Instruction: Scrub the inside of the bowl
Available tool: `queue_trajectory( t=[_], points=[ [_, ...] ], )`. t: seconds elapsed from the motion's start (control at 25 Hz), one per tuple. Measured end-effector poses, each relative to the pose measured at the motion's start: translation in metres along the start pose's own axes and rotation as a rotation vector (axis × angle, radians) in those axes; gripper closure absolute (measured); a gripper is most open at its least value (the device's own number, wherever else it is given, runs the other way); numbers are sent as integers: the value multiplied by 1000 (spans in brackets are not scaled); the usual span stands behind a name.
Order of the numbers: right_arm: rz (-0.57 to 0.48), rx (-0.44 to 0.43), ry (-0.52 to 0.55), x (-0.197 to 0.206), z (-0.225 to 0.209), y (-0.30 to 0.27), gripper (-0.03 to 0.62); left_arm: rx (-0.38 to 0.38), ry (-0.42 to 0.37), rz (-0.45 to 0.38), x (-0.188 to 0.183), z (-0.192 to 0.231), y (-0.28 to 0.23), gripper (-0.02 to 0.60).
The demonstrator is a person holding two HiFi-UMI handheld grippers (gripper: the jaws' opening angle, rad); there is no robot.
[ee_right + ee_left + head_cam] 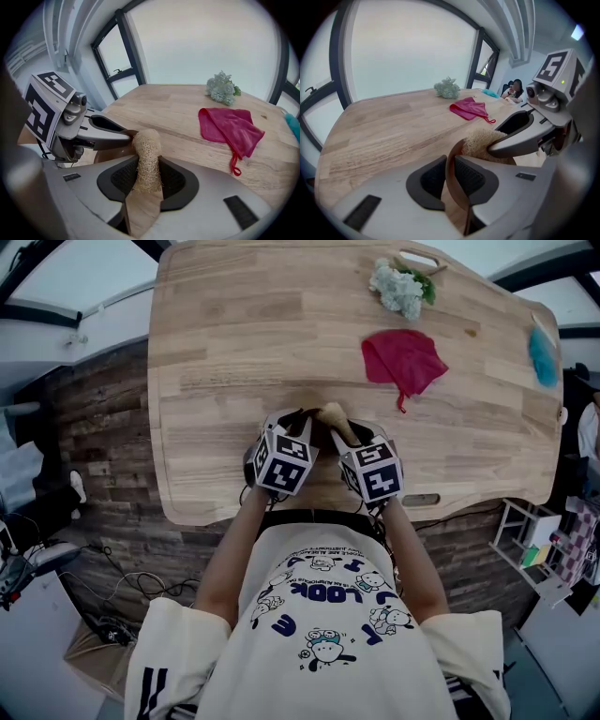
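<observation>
Left gripper view: our left gripper (450, 177) pinches the bowl (453, 199) by its rim, our right gripper (147, 177) clamps the scrubber (146, 147); scrubbing looks underway, unfinished.

A pale wooden table (234, 352) with rounded corners fills the middle, standing on a dark plank floor (103, 437) where cables (112, 610) trail at the lower left and a white rack (530, 545) sits at the right edge. Big windows (412, 51) in dark frames (476, 61) wrap round the far side, letting in flat, milky daylight, and white beams (518, 28) run overhead.
</observation>
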State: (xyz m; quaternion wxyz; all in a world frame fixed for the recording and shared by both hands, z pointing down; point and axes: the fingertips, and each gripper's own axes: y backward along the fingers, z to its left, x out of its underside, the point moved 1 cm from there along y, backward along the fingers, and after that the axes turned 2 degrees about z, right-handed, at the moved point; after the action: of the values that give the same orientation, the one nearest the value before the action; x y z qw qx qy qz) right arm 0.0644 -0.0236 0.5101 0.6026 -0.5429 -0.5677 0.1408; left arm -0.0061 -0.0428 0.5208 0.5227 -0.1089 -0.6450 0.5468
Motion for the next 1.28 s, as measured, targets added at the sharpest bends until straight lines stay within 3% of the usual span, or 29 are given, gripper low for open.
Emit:
queue_trajectory(
  t=[0.28, 0.48, 0.88, 1.12, 1.28],
  points=[
    [-17, 24, -20, -2, -2, -1, 462, -18, 63, -29, 0, 2, 0, 509],
    [-30, 49, -87, -2, -8, 0, 462, -62, 190, -64, 0, 8, 1, 515],
    [-47, 109, -187, 1, -10, 2, 462, -112, 325, -91, 2, 12, 2, 515],
    [-79, 117, -290, 3, -9, 3, 462, -152, 472, -117, 5, 18, 7, 515],
    [-110, 119, -362, 7, -6, 6, 462, -155, 520, -131, 6, 20, 8, 515]
  ],
)
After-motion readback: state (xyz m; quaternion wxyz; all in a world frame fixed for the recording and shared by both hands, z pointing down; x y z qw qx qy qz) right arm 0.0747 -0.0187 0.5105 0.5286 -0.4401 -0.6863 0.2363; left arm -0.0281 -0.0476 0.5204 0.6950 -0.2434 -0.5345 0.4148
